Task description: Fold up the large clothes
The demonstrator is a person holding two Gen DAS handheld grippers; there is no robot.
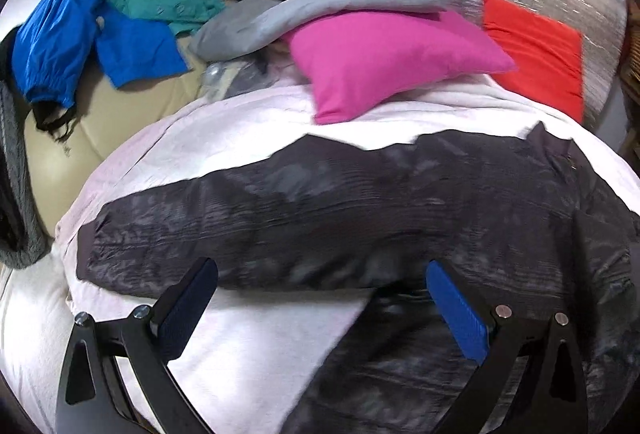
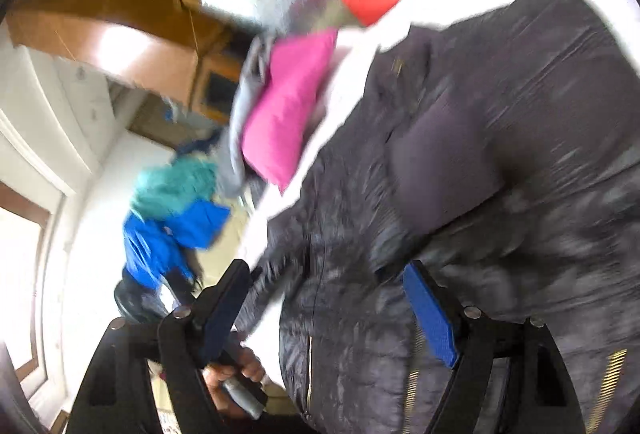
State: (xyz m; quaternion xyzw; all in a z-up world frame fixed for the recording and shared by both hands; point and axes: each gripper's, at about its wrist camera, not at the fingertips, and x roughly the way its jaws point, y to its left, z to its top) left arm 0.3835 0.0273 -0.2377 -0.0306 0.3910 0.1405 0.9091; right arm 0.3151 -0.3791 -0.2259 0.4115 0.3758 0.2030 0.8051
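Jacket [image 1: 360, 209], dark and quilted, lies across my pale blanket [image 1: 224, 137], one sleeve stretched left. I've got the left gripper [image 1: 320, 298] spread wide just over its near edge, the right gripper [image 2: 324, 310] released, nothing pinched. Mid-fold, I judge; next I need that sleeve. Pink pillow [image 1: 384, 61] far, blue clothes [image 1: 100, 45] far left.
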